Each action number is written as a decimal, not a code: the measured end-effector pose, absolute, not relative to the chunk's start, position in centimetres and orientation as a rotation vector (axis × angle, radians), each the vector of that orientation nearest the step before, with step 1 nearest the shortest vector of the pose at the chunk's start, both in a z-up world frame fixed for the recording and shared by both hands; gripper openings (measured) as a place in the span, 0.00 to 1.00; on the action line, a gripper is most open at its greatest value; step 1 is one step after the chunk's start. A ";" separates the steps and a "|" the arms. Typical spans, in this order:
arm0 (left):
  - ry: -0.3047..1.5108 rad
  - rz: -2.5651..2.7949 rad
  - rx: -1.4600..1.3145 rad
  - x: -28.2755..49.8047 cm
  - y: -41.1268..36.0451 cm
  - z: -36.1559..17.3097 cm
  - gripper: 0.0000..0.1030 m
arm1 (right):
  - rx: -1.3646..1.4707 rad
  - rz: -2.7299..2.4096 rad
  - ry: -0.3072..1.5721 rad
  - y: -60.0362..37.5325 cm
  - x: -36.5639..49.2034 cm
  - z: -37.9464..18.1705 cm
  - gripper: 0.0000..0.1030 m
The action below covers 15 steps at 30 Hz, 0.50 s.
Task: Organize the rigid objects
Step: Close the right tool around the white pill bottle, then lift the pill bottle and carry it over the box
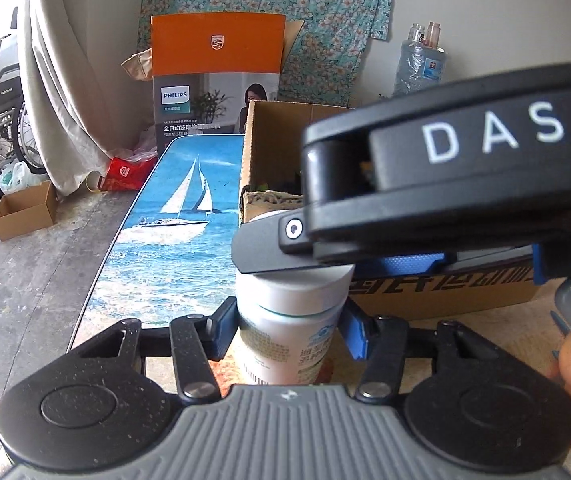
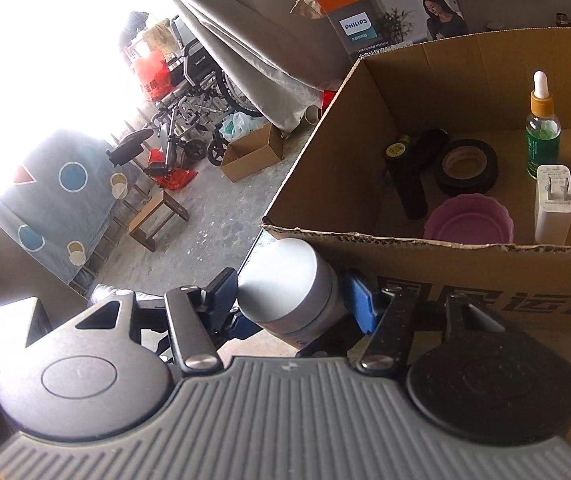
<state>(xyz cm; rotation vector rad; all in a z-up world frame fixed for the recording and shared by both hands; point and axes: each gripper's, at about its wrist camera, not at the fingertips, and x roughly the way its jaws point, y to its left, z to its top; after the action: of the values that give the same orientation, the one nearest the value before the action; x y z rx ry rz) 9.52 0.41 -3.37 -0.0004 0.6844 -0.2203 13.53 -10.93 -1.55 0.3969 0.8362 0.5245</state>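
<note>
A white pill bottle (image 1: 289, 336) with a white cap stands on the table just in front of the cardboard box (image 1: 445, 300). My left gripper (image 1: 290, 334) is shut on the bottle's body, one blue pad on each side. My right gripper (image 2: 293, 300) is shut on the bottle's cap (image 2: 285, 284); in the left wrist view its black body (image 1: 445, 184) reaches in from the right over the cap. The open box (image 2: 445, 256) holds a black tape roll (image 2: 469, 166), a green dropper bottle (image 2: 542, 136), a white charger (image 2: 553, 204) and a purple lid (image 2: 469, 220).
The table top (image 1: 173, 240) carries a sailboat print and ends at the left over a concrete floor. An orange Philips carton (image 1: 217, 80) stands behind the table. A wheelchair (image 2: 189, 92) and a small open carton (image 2: 251, 152) are on the floor to the left.
</note>
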 end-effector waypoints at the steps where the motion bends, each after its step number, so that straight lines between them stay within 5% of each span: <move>1: 0.685 -0.220 -0.004 9.1 0.3 -3.2 0.53 | 0.402 0.524 0.837 -11.0 13.5 -1.5 0.55; 15: 0.691 -0.219 -0.020 8.6 0.3 -2.9 0.52 | 0.395 0.523 0.837 -11.0 12.9 -1.1 0.48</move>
<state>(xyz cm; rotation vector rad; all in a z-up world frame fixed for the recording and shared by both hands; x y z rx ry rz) 8.62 0.30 -2.88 -0.0198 0.6913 -0.2189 12.95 -11.04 -1.06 0.3951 0.8370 0.5230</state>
